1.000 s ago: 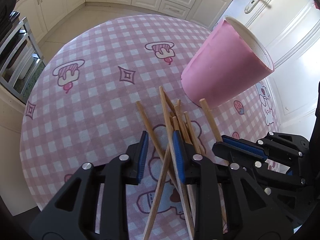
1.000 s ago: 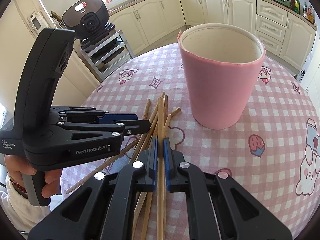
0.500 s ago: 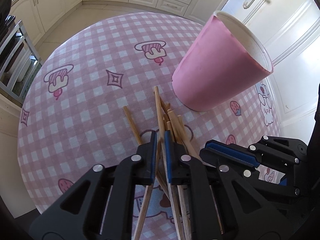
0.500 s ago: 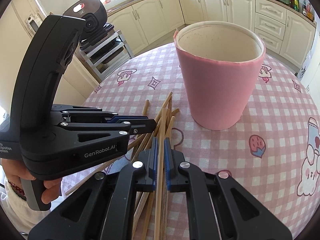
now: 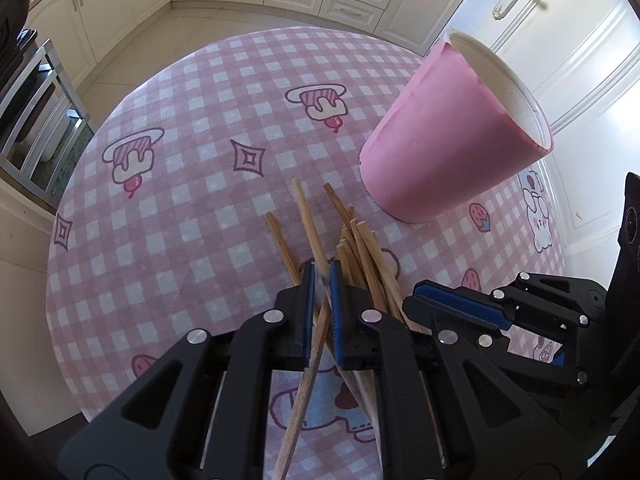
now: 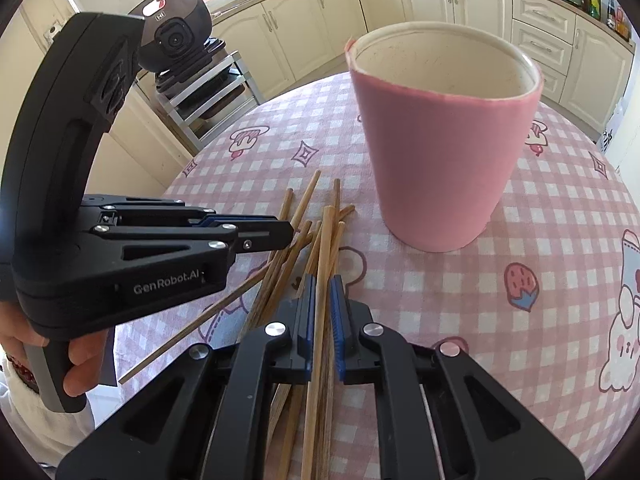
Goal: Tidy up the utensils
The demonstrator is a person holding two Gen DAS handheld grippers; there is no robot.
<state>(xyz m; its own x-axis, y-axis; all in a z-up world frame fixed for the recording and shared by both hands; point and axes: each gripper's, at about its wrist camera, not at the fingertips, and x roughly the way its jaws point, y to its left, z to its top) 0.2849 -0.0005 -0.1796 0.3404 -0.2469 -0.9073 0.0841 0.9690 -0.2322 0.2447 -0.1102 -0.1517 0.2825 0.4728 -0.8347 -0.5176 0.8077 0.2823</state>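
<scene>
A pink cup [image 5: 452, 140] [image 6: 444, 148] stands upright and empty on the pink checked tablecloth [image 5: 180, 220]. Several wooden chopsticks [image 5: 368, 256] [image 6: 288, 264] lie in a loose pile in front of it. My left gripper [image 5: 320, 276] is shut on one chopstick [image 5: 306, 220] that sticks out ahead of the pads. It also shows from the side in the right wrist view, as the left gripper [image 6: 280, 236]. My right gripper [image 6: 322, 284] holds another chopstick [image 6: 326, 240] pointing towards the cup; its jaws are easing open with the stick still pinched between the pads.
The round table's edge curves close on the left [image 5: 60, 280]. A metal rack [image 5: 24, 92] stands beyond it, with a dark round camera [image 6: 176, 36] on top. Cream cabinets [image 6: 440, 8] line the far wall. A person's hand [image 6: 76, 360] grips the left handle.
The left jaws, open around the pile a second ago, have shut on one chopstick. The right gripper has kept its chopstick, whose far end now stands a little higher.
</scene>
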